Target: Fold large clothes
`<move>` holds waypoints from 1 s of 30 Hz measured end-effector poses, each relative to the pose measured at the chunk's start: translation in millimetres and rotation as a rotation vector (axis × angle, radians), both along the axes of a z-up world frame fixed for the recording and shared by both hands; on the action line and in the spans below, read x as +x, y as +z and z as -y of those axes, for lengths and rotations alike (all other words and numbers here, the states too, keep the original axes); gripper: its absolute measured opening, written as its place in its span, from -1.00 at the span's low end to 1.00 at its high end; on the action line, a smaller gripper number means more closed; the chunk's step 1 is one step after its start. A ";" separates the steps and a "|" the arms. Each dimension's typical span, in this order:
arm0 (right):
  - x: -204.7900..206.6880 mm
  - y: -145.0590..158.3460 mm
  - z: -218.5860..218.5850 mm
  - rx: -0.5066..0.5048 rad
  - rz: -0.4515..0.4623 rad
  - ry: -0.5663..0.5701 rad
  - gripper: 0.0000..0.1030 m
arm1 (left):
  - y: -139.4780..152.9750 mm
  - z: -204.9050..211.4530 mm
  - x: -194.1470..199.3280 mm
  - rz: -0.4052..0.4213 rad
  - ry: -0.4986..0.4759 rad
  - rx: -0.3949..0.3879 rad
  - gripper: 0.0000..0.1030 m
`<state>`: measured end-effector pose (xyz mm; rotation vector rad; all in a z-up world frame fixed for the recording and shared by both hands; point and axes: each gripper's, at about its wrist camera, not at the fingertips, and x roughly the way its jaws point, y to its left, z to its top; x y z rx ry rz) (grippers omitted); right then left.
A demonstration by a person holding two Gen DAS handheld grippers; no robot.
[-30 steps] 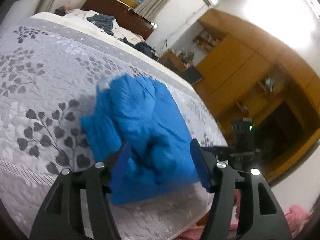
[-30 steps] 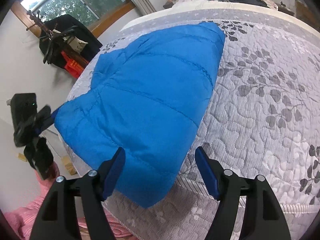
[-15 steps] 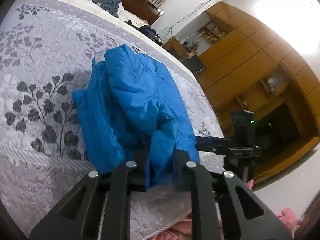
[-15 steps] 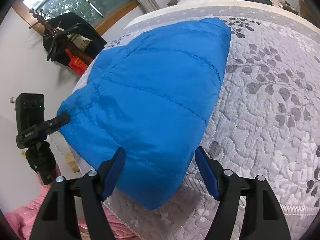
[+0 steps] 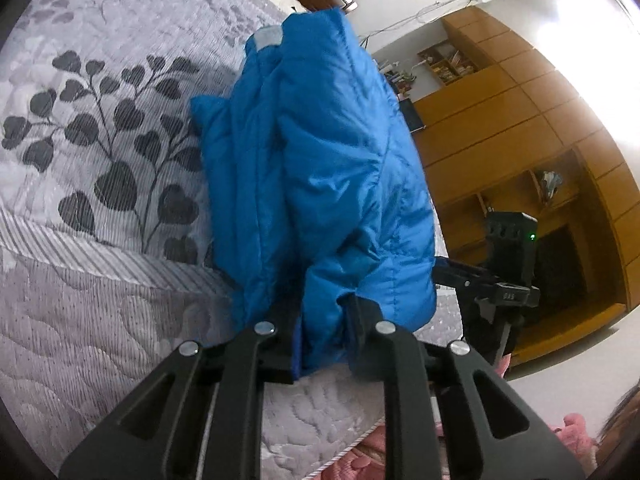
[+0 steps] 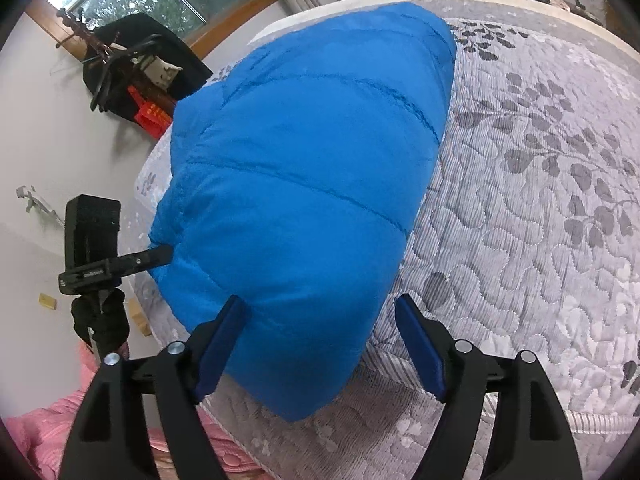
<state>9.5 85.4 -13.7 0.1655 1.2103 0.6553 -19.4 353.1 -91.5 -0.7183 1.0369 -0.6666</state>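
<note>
**Left wrist view: near hem pinched, fold only partly made**

Left wrist view, bottom centre: the left gripper (image 5: 320, 330) has its two black fingers pressed together on a wad of the blue puffer jacket (image 5: 320, 160), pinching the near edge of it. From there the jacket rises up the middle of the frame as a bunched, creased heap, with a pale label showing near its top. It lies on the grey leaf-patterned bed (image 5: 100, 140), close to the bed's near edge.

Right wrist view, bottom of the frame: the right gripper (image 6: 320, 340) is spread wide, its blue pads on either side of the jacket's near end, the left one against the cloth and the right one clear of it, with nothing clamped. The left gripper shows small at middle left of this frame, biting the jacket's side edge.

By my reading, the jacket has been gathered into a thick, rounded bundle, so some folding seems done, but the shape is loose and uneven. What looks left is to carry the held edge over, lay it flat and square the bundle.

Both grippers point forward and slightly down over the bed, the left one tilted. Far beyond stand wooden cupboards (image 5: 520, 120) and a window (image 6: 160, 0).
</note>
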 end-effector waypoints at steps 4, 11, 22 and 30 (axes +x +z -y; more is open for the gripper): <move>1.7 -3.6 0.0 0.004 -0.005 0.002 0.54 | -10.3 2.1 0.2 -0.002 -0.001 -0.012 -0.67; 1.1 0.1 1.2 0.015 0.006 -0.005 0.55 | 16.7 4.5 -3.8 0.064 0.005 0.055 -0.43; 11.6 9.8 37.9 0.178 -0.003 -0.045 0.61 | 62.6 -10.3 20.6 0.150 0.063 0.104 0.53; 45.7 0.0 54.6 0.334 -0.054 -0.082 0.79 | 62.7 0.9 76.2 0.120 0.025 0.180 0.63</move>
